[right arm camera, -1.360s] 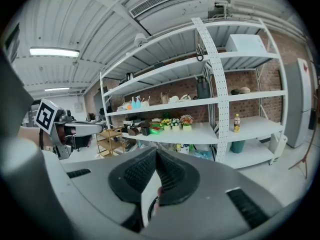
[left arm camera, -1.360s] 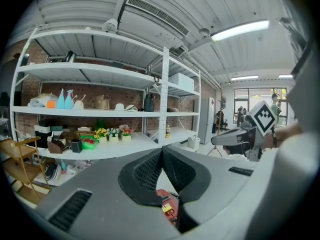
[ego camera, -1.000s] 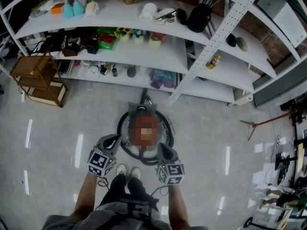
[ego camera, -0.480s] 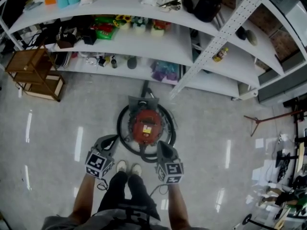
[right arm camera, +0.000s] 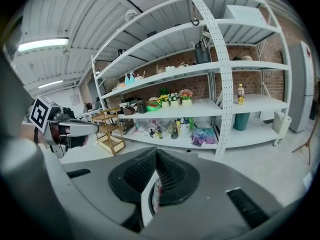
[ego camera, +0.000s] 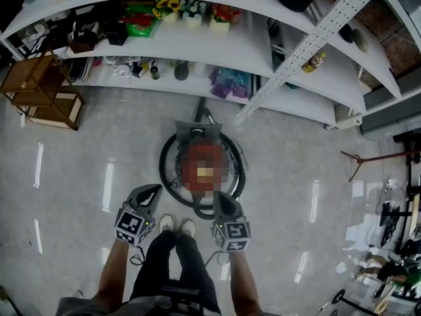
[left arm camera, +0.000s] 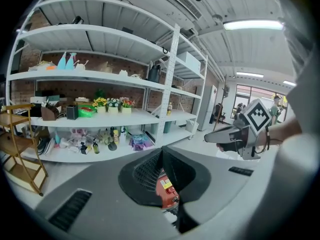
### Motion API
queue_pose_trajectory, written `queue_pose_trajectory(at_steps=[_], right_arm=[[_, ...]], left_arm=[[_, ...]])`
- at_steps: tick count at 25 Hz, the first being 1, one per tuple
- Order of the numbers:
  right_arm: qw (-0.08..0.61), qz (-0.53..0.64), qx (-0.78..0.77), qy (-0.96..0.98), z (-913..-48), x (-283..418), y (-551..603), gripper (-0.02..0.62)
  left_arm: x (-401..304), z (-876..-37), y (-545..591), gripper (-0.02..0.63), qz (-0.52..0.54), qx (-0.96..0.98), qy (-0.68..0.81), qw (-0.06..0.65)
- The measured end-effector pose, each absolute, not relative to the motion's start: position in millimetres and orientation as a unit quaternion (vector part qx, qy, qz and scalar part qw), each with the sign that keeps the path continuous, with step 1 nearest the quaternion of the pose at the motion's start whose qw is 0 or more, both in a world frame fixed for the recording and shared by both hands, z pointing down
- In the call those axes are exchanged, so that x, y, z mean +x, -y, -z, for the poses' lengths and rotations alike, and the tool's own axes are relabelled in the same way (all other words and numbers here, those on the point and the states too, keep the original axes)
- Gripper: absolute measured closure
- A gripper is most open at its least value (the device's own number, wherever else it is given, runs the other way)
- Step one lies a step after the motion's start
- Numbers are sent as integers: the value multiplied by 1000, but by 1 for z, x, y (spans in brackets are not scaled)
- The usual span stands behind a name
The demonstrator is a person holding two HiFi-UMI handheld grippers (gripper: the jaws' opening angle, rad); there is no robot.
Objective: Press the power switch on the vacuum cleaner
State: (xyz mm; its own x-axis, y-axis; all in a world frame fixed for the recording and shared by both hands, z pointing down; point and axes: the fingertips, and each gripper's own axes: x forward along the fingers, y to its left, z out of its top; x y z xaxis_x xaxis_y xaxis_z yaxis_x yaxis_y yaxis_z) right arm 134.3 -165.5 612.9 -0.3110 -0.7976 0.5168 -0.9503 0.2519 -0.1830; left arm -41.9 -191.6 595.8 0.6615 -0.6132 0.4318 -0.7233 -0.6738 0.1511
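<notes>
Grey left gripper [ego camera: 148, 193] and grey right gripper [ego camera: 221, 201] are each held with jaws pressed together, empty. Just beyond them at twelve o'clock, a round red vacuum cleaner [ego camera: 204, 166] ringed by black hose sits on the pale glossy floor [ego camera: 99, 150]. Farther off stand white metal shelves [ego camera: 197, 45].

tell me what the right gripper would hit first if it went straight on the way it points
Probably the white shelf unit, not the vacuum cleaner: the right gripper looks level, and the vacuum shows low, beneath its shut jaw tips. Depth is uncertain.
</notes>
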Motion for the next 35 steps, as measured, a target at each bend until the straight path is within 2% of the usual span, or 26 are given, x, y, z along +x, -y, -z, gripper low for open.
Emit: queue_pose_trajectory(at_steps=[35], right_arm=[[197,-283,540,768,-849,131,176,583]], left_arm=[[-42,-808,201,600,-195,886,368,203]])
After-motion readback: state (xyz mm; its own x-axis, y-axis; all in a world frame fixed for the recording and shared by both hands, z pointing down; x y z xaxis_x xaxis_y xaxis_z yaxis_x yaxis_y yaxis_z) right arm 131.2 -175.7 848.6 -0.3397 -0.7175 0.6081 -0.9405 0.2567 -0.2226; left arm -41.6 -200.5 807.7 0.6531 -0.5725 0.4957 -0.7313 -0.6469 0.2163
